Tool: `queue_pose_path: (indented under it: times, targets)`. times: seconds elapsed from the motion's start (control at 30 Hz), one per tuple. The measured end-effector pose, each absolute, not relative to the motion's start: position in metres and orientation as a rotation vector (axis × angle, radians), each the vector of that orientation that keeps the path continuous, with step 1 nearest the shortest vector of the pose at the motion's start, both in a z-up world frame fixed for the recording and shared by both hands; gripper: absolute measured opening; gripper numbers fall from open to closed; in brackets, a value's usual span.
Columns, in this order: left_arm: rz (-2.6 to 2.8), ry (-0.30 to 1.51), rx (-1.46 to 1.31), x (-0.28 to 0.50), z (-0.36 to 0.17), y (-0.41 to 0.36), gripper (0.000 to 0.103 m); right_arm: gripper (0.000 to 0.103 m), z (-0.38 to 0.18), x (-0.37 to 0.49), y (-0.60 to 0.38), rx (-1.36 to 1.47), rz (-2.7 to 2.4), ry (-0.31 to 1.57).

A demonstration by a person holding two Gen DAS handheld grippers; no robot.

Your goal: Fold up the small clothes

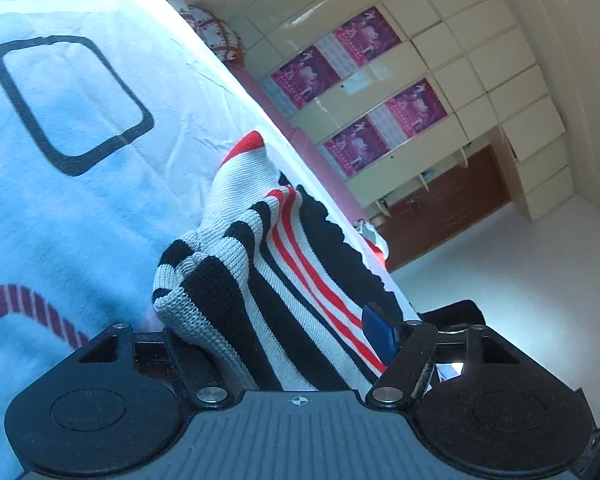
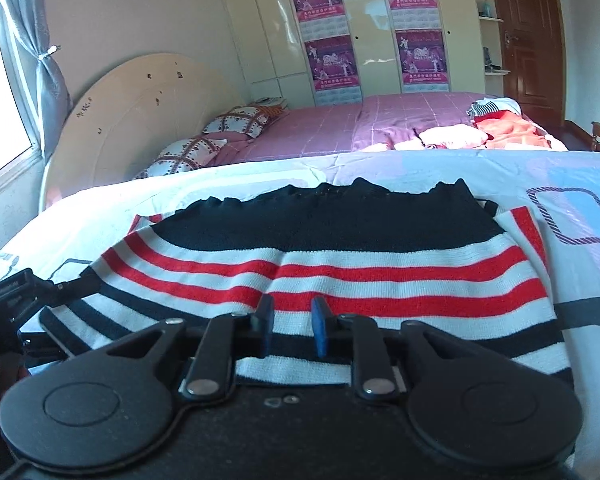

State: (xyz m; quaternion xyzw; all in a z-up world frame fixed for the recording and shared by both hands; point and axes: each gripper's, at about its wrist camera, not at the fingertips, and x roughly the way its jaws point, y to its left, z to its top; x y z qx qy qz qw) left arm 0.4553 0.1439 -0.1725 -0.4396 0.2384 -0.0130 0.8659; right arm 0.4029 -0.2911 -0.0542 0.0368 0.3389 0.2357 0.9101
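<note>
1. Striped knit garment (image 2: 320,264) lies flat on the pale sheet (image 2: 580,184), its stripes, and so its long axis, running side to side across the right gripper's view
2. Right gripper (image 2: 292,330): blue pads narrowly parted over the near hem, nothing visibly pinched between them
3. Left gripper (image 1: 284,344), at the garment's left end: jaws around a bunched edge of knit; whether the pads press on it cannot be told
4. Judgement: the left gripper is nearer to a hold; a fold would carry that end along the stripes
</note>
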Motion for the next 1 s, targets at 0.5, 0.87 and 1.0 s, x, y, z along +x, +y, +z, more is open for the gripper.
queue_pose_path:
  times: [0.5,0.87,1.0]
  targets:
    - [-0.018,0.449,-1.128,0.469,-0.207,0.157,0.015,0.020,-0.047,0.408,-0.254,0.032,0.363,0.772]
    - [-0.052,0.468,-1.120,0.473,-0.210,0.167,0.015,0.016,-0.077,0.425,-0.237,-0.083,0.341,0.831]
    - [-0.064,0.439,-1.104,0.477,-0.204,0.167,0.015,0.016,-0.084,0.413,-0.229,-0.193,0.358,0.763]
